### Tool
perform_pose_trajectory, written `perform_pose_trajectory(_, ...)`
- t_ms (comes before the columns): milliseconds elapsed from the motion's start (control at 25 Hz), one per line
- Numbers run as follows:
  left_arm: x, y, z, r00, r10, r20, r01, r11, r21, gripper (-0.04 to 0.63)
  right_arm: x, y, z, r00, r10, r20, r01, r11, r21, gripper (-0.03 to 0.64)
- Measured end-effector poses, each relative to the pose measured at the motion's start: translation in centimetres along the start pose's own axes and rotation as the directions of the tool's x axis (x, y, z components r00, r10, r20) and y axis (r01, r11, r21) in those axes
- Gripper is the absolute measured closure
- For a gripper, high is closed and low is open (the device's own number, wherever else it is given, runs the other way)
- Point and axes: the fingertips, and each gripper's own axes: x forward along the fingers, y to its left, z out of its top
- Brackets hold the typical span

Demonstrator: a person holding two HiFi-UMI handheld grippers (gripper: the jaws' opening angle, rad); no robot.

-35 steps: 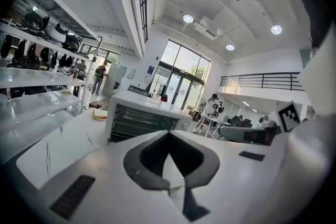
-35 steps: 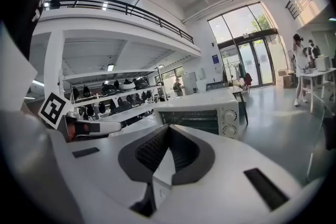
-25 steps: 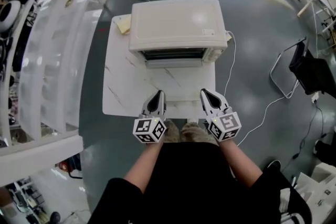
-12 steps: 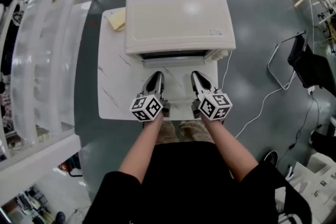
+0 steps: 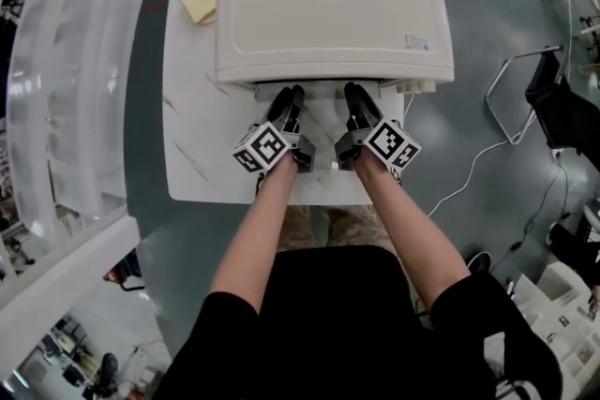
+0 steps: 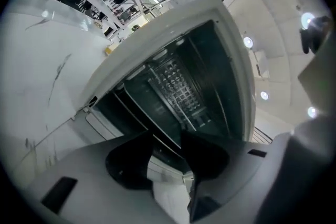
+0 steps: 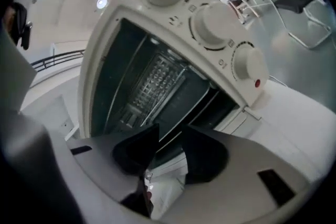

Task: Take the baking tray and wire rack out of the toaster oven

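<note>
A cream toaster oven stands on a white marble table with its door dropped open. Both gripper views look into the dark cavity, where a wire rack sits above a dark baking tray. My left gripper and right gripper sit side by side at the oven's mouth, over the door. Both sets of jaws have just been opening. They stand apart with nothing pinched; only the front of the oven's inside shows through each gap.
Three control knobs run down the oven's right side. A yellow pad lies at the table's far left corner. A power cord trails over the floor to the right, near a black chair. White shelving lines the left.
Both grippers have moved forward and down from the table's near edge to the oven's mouth, rolling as they went. Their jaws, shut before, now stand apart.
</note>
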Motion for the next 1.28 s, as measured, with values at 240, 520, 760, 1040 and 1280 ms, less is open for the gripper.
perform_pose_trajectory(240, 2.6, 2.3, 0.0, 0.999, 0.001, 0.045, 0.005, 0.991, -0.131, 0.43, 2.5, -2.8, 0.3, 0.998, -0.006, 0.066, -0.006, 0.984, 0.177, 0.479)
perform_pose_trajectory(520, 5.2, 2.8, 1.6, 0.993, -0.009, 0.119, 0.035, 0.975, -0.221, 0.43, 5.2, -3.3, 2.1, 0.993, -0.002, 0.116, -0.025, 0.972, 0.233, 0.474)
perform_pose_trajectory(760, 5.8, 3.7, 2.3, 0.988, 0.011, 0.151, 0.034, 0.956, -0.293, 0.434, 6.3, -3.6, 2.6, 0.995, -0.006, 0.099, -0.02, 0.965, 0.26, 0.481)
perform_pose_trajectory(1040, 6.1, 3.9, 2.3, 0.977, -0.027, 0.213, 0.116, 0.902, -0.417, 0.497, 6.4, -3.8, 2.7, 0.995, 0.0, 0.103, -0.034, 0.945, 0.326, 0.498)
perform_pose_trajectory(1280, 5.1, 4.1, 1.4, 0.972, 0.003, 0.235, 0.109, 0.879, -0.464, 0.508, 5.4, -4.1, 2.1, 0.995, -0.003, 0.098, -0.035, 0.924, 0.38, 0.511)
